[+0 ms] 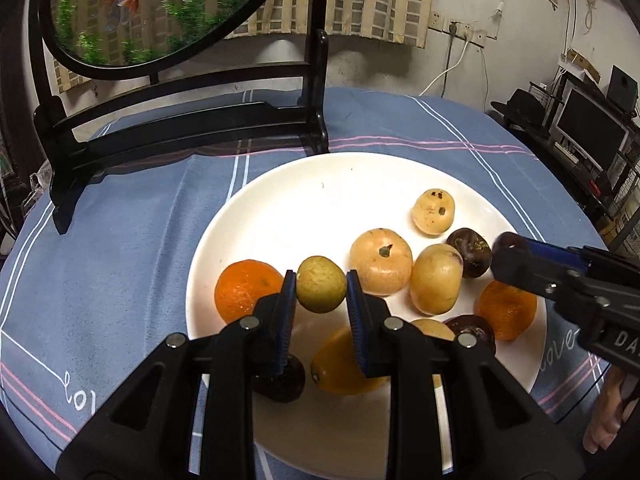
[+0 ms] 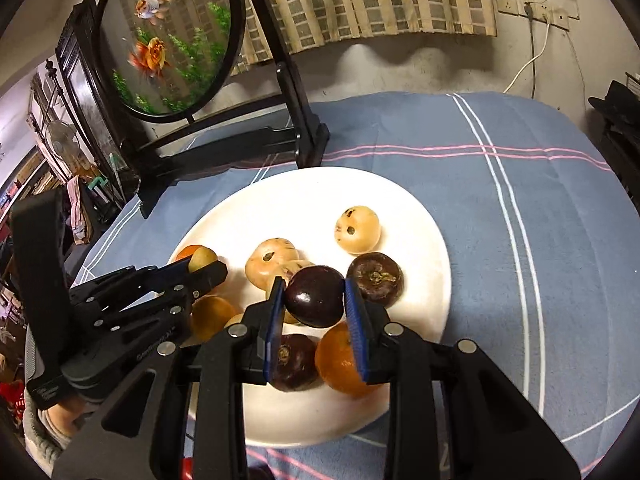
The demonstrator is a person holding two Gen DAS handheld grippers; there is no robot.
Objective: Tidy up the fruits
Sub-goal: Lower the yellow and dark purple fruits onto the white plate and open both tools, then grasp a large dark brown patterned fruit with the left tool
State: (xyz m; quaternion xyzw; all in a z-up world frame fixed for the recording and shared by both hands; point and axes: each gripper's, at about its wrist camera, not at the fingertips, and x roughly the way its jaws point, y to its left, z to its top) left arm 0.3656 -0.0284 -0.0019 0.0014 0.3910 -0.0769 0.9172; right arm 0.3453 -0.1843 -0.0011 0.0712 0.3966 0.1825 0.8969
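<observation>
A white plate (image 1: pixel 280 208) on a blue cloth holds several fruits: oranges (image 1: pixel 246 290), pale tan fruits (image 1: pixel 381 262), dark purple fruits (image 1: pixel 469 253) and a yellow one (image 1: pixel 340 364). My left gripper (image 1: pixel 321 289) is shut on a small green-yellow fruit (image 1: pixel 321 284), held above the plate. My right gripper (image 2: pixel 315 297) is shut on a dark purple fruit (image 2: pixel 315 296), held above the plate (image 2: pixel 400 208). The right gripper (image 1: pixel 505 256) shows at the right of the left wrist view, the left gripper (image 2: pixel 200 270) at the left of the right wrist view.
A black stand (image 1: pixel 192 128) with a round goldfish panel (image 1: pixel 140 4) stands on the cloth behind the plate. The blue striped cloth (image 2: pixel 540 220) extends to the right. Shelves and a monitor (image 1: pixel 592 128) lie beyond the table's right edge.
</observation>
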